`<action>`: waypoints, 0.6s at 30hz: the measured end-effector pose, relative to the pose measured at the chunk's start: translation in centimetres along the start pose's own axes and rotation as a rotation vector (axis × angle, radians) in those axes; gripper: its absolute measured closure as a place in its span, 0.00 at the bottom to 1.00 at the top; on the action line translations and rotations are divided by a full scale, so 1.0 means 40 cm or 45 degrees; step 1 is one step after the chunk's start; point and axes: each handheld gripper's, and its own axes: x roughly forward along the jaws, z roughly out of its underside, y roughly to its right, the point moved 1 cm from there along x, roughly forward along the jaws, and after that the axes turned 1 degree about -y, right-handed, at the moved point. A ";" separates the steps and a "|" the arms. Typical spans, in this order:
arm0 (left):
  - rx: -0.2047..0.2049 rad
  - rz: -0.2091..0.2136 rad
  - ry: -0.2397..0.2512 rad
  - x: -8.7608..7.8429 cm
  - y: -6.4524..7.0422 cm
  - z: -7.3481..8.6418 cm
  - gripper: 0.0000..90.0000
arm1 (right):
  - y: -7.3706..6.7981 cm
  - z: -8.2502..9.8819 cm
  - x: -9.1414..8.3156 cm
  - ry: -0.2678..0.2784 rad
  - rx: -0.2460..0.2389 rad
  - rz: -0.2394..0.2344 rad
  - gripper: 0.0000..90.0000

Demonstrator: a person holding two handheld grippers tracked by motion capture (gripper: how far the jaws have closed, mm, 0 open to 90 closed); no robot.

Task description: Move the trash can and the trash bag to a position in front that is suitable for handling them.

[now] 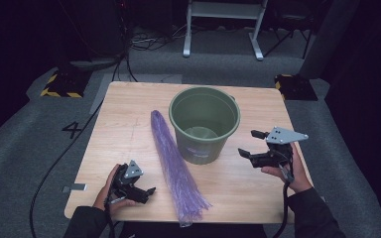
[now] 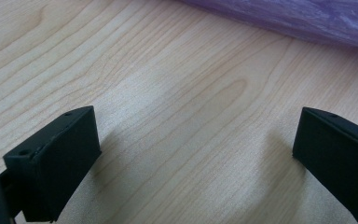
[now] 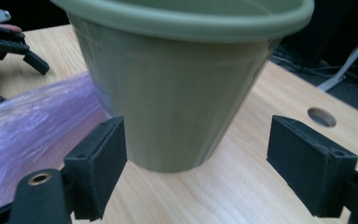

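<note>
At the near edge of the tabletop (image 1: pixel 129 114), the left gripper (image 1: pixel 146 191) rests low on the wood in the person's left hand (image 1: pixel 110 191), jaws spread wide with nothing between them; in the left gripper view they frame bare wood grain, and only a strip of the purple bag (image 2: pixel 303 18) crosses the top right corner, its ends cut off by the frame. From the high view the bag (image 1: pixel 173 163) lies as a long, thin roll of crinkled plastic, running from near the front edge, where it flares and slightly overhangs, back and to the left to a point beside the bucket (image 1: pixel 204 124); whether it touches the bucket's side is hard to tell. What the film wraps cannot be made out. The right gripper (image 1: pixel 252 144), held above the wood in the right hand (image 1: pixel 290 171), points left at the bucket with its jaws wide apart and empty, just short of the wall. In the right gripper view the bucket (image 3: pixel 177 93) stands upright between the jaws, its rim cut off at the top and its inside hidden, and the bag (image 3: pixel 32 140) partly disappears behind the left-hand jaw. The bucket's inside looks bare from above, though a pale mark on its outer wall is too blurred to read. Beyond the tabletop the floor falls into darkness.
</note>
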 end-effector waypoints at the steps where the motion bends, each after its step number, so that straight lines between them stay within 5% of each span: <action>1: 0.000 0.000 0.000 0.000 0.000 0.000 0.00 | 0.001 -0.011 0.001 0.008 0.000 -0.003 0.21; 18: 0.000 0.000 0.000 0.000 0.000 0.000 0.00 | -0.030 -0.102 0.001 0.050 -0.074 -0.051 0.21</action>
